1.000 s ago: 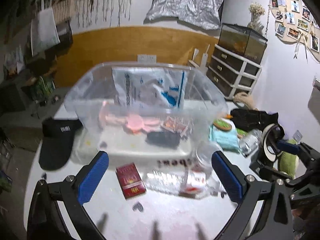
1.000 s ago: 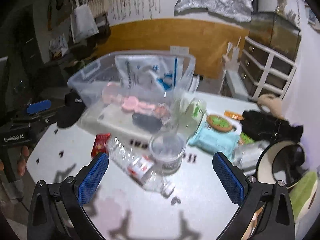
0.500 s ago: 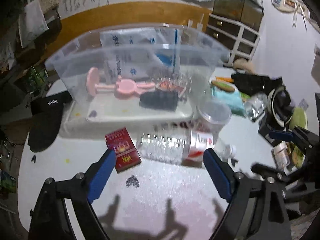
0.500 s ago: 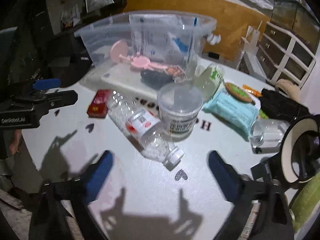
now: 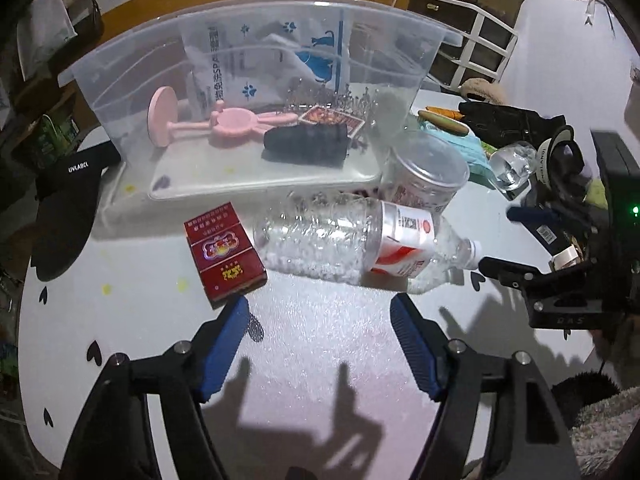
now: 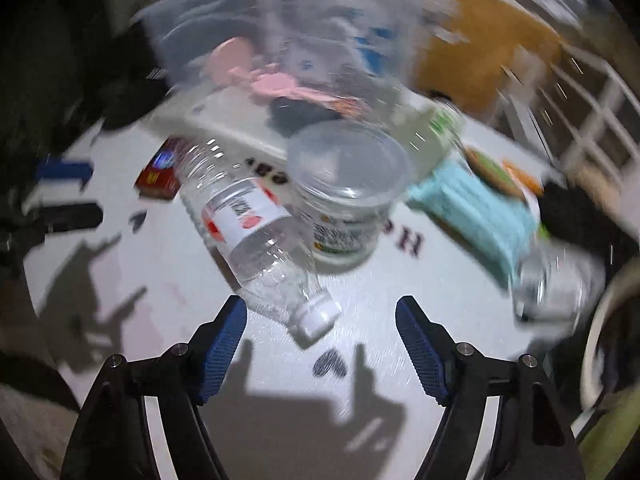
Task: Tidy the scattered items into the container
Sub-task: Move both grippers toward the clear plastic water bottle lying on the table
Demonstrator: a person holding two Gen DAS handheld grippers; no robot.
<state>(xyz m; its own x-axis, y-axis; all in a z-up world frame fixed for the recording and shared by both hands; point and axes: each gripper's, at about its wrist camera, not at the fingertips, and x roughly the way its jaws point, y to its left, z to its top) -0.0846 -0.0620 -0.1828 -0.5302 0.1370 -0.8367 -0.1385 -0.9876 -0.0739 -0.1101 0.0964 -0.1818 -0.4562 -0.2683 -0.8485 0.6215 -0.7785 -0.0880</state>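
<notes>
A clear plastic bottle with a red and white label lies on its side on the white table, in front of the clear storage bin. Beside it lie a red box and a clear lidded tub. My left gripper hovers just short of the bottle, jaws closing with nothing between them. In the blurred right wrist view, my right gripper sits low at the white cap end of the bottle, jaws closing, pads apart from it. The tub stands behind.
The bin holds a pink stand, a black roll and a printed bag. A black cap lies left. A teal pack, a glass, black gloves and headphones crowd the right side.
Both grippers have dropped toward the table and come closer to the bottle. Their jaws have narrowed. The right view has become blurred.
</notes>
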